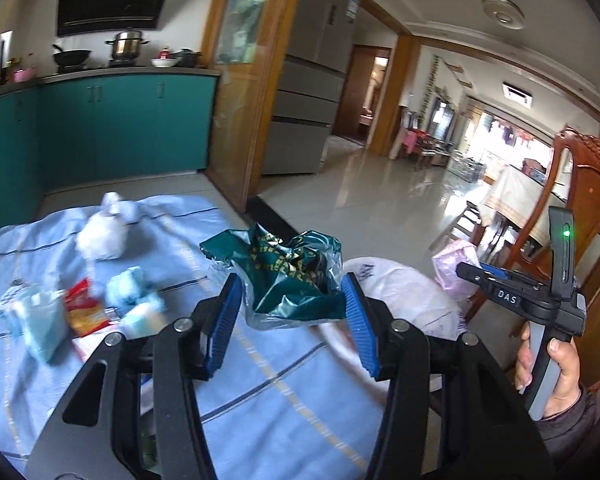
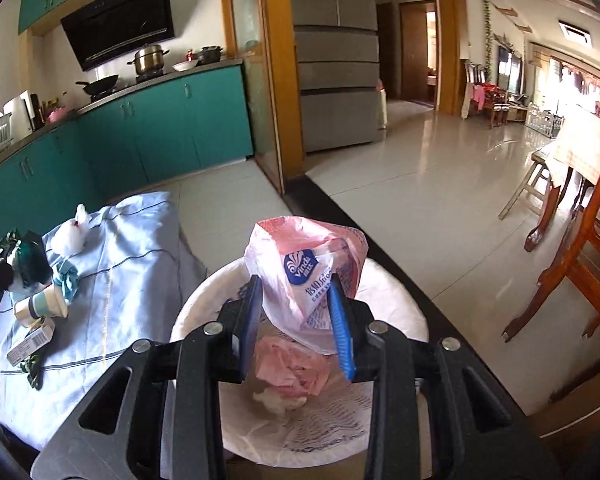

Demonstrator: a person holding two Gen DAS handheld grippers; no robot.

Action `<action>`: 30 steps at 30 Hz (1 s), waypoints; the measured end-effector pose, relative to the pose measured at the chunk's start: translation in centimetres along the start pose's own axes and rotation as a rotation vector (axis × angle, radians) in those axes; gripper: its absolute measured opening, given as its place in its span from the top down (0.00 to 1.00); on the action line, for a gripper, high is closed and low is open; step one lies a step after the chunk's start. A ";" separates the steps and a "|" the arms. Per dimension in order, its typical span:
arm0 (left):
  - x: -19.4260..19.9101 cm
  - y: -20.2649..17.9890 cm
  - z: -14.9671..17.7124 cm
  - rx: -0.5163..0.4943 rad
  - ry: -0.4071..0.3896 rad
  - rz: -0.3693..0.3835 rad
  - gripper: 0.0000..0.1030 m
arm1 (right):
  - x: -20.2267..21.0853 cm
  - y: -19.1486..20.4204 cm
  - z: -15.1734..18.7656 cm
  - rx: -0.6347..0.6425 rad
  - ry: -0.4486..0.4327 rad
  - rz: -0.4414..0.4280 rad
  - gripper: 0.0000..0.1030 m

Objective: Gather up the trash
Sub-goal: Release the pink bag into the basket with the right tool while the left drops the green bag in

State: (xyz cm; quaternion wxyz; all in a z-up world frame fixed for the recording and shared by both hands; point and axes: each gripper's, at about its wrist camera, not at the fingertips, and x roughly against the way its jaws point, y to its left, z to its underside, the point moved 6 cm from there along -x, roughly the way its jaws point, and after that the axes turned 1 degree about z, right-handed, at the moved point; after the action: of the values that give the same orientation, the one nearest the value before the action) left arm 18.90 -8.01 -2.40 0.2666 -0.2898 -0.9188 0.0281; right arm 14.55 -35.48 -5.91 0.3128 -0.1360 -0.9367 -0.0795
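My left gripper [image 1: 291, 292] is shut on a crumpled green plastic wrapper [image 1: 284, 268] and holds it above the blue cloth, near the bin's rim. My right gripper [image 2: 296, 300] is shut on a pink and white tissue-pack wrapper [image 2: 304, 268] and holds it over the white-lined trash bin [image 2: 384, 312]. Pink crumpled trash [image 2: 292, 368] lies inside the bin. The bin also shows in the left wrist view [image 1: 400, 292], with the right gripper [image 1: 480, 274] above it. On the cloth lie a white tied bag [image 1: 100, 236], a red snack wrapper [image 1: 84, 312] and blue tissue wads [image 1: 128, 288].
The blue striped cloth [image 2: 132, 280] covers a low table left of the bin. A paper cup [image 2: 40, 306] and a small box [image 2: 30, 340] lie on it. A wooden chair [image 2: 580, 240] stands to the right. Teal cabinets [image 1: 120, 128] line the far wall.
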 end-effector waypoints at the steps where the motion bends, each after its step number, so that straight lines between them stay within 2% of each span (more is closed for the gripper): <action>1: -0.5 -0.9 -0.1 -0.007 0.004 0.015 0.49 | -0.3 -0.1 0.2 0.007 0.015 0.007 0.67; 2: -1.0 -1.5 0.0 -0.013 0.009 0.026 0.49 | -0.9 -0.3 0.5 0.022 0.043 0.019 0.65; 3: -1.6 -2.2 0.1 -0.021 0.015 0.037 0.49 | -1.6 -0.4 1.0 0.035 0.073 0.038 0.58; 4: -2.3 -3.1 0.1 -0.031 0.024 0.049 0.49 | -1.9 -0.5 1.3 0.037 0.084 0.050 0.47; 6: -3.5 -4.5 0.3 -0.045 0.043 0.068 0.49 | -1.9 -1.1 1.6 0.014 0.075 0.057 0.33; 7: -4.0 -5.1 0.3 -0.048 0.050 0.078 0.49 | -1.8 -1.4 1.6 0.003 0.067 0.053 0.30; 16: -9.0 -9.4 1.7 -0.096 0.141 0.155 0.48 | 0.0 -4.4 0.5 -0.089 -0.004 0.094 0.23; 19: -10.3 -10.9 2.3 -0.111 0.158 0.214 0.33 | 0.1 -4.3 0.4 -0.090 -0.008 0.099 0.23; 21: -10.8 -11.7 2.6 -0.111 0.148 0.241 0.12 | 0.1 -4.1 0.4 -0.082 -0.010 0.106 0.22; 22: -10.8 -11.8 2.7 -0.114 0.135 0.239 0.11 | 0.1 -4.0 0.5 -0.080 -0.010 0.104 0.20; 25: -10.1 -11.2 2.7 -0.159 0.138 0.197 0.10 | -0.5 -2.8 0.6 -0.076 0.000 0.070 0.18; 27: -9.4 -9.6 2.1 -0.200 0.140 0.124 0.09 | -0.9 -2.1 0.6 -0.071 0.007 0.054 0.18; 30: -6.8 -4.4 0.0 -0.263 0.122 -0.094 0.07 | -2.1 0.7 0.2 -0.055 0.033 -0.012 0.18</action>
State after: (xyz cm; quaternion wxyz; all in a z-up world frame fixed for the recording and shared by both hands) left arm 21.34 -15.40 -4.70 0.2827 -0.2801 -0.9092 -0.1226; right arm 16.27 -35.15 -7.35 0.3239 -0.1377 -0.9296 -0.1094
